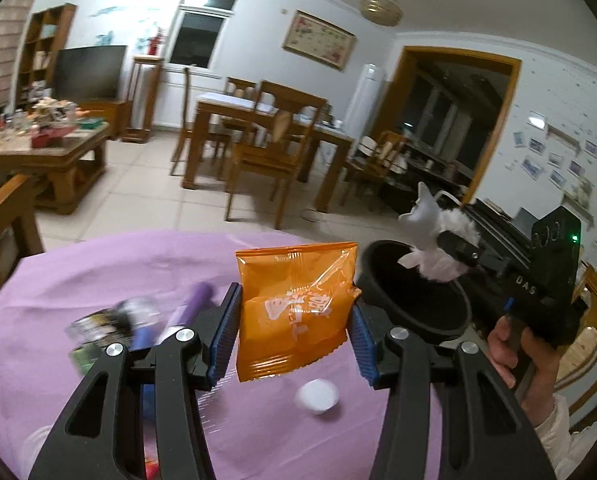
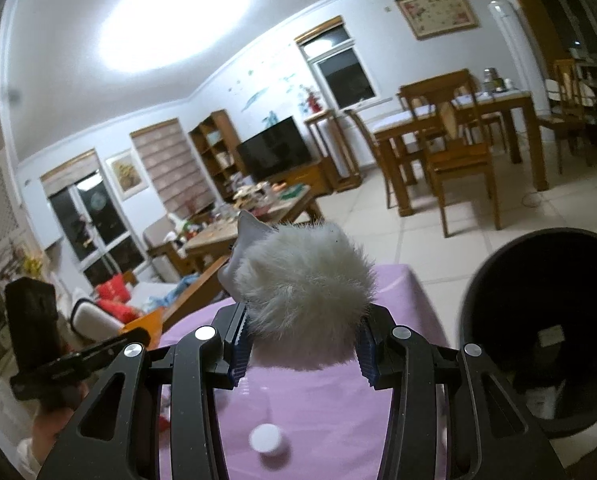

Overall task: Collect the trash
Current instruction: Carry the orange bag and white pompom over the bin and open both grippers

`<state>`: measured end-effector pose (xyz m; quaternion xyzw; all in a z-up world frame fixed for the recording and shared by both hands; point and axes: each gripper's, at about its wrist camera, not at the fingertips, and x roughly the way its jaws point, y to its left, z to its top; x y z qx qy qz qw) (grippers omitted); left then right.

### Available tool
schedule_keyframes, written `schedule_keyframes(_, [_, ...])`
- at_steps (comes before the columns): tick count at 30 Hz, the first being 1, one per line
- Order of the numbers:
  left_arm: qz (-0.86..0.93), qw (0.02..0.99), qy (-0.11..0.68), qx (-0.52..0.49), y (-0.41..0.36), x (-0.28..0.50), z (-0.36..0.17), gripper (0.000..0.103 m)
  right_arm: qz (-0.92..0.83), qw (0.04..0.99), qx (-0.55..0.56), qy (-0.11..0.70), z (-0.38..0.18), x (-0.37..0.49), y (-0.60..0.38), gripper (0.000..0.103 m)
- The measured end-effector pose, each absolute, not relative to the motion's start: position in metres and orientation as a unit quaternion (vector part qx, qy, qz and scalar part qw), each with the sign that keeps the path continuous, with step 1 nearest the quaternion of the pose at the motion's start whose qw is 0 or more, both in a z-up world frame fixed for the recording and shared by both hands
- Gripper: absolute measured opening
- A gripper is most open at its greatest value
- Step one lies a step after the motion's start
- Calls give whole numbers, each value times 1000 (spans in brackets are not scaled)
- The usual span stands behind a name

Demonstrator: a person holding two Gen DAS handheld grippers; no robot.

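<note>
My left gripper point(image 1: 294, 332) is shut on an orange snack packet point(image 1: 294, 312), held upright above the purple tablecloth point(image 1: 78, 280). To its right stands the black bin point(image 1: 418, 300). Over the bin's rim the right gripper point(image 1: 454, 250) holds a white furry cat toy point(image 1: 434, 232). In the right wrist view my right gripper point(image 2: 302, 344) is shut on that furry cat toy point(image 2: 302, 280), with the black bin point(image 2: 538, 320) open at the right. A small white cap point(image 1: 317, 395) lies on the cloth below the packet, the same white cap point(image 2: 266, 438) beneath the toy.
Blurred wrappers and a purple tube point(image 1: 186, 308) lie on the cloth at left. A hand point(image 1: 514, 344) grips the right tool. Beyond the table are a wooden dining table with chairs point(image 1: 274, 136), a cluttered coffee table point(image 1: 46, 144) and a tiled floor.
</note>
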<state>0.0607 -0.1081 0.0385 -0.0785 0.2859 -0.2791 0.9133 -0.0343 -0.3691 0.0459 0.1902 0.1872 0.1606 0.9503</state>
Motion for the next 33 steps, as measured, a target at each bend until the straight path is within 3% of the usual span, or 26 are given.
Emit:
schedule_keyframes(19, [-400, 863, 307, -42, -269, 86, 18, 50, 18, 951, 261, 165, -8, -86, -567, 43])
schedule_keyframes(33, [-422, 839, 343, -13, -346, 105, -8, 50, -13, 939, 291, 182, -46, -91, -608, 43])
